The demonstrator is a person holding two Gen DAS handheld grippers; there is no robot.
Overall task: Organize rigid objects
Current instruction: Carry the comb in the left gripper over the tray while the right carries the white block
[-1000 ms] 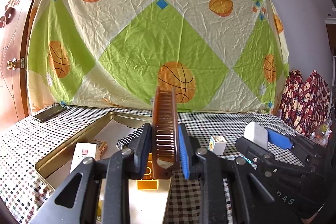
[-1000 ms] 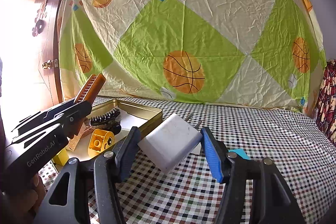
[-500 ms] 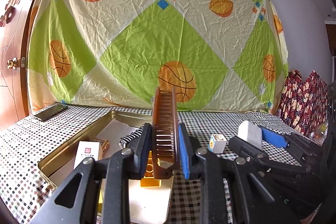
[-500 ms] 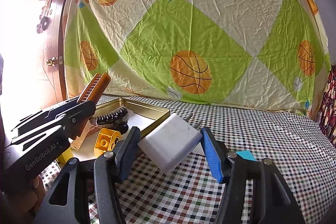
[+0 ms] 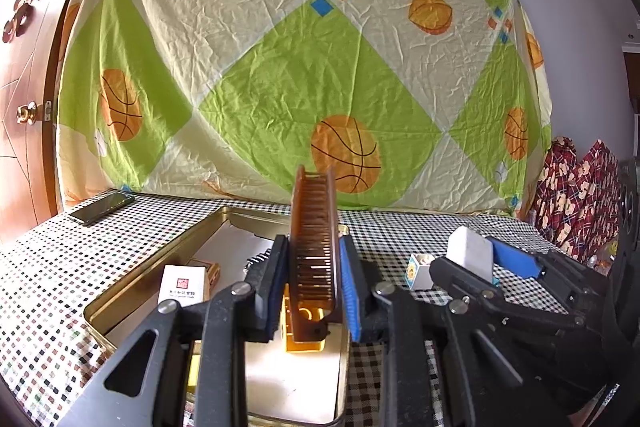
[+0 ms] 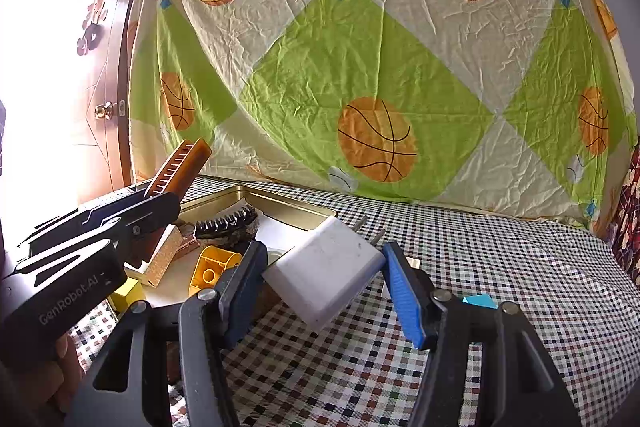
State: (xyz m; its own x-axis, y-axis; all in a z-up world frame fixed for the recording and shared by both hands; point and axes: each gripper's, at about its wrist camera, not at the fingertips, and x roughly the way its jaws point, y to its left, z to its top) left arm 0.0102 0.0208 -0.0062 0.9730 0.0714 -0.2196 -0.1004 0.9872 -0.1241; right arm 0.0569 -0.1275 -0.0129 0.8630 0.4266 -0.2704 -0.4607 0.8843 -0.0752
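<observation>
Left gripper [image 5: 313,291]: pinching the brown comb [image 5: 315,227] at its lower end, above the gold tin [image 5: 140,285].
Comb axis: long, tilted up and away toward the tin's far edge.
Right gripper [image 6: 326,277]: clamped on the white charger [image 6: 326,273], prongs pointing away.
Charger place: over the checkered table [image 6: 500,267], just beside the tin's right rim.
Nearer the tin: left gripper, judged likely to lower first.

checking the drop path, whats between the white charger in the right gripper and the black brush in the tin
In the right wrist view, the gold tin's near rim and pale floor lie between white charger and black brush; nothing else.
</observation>
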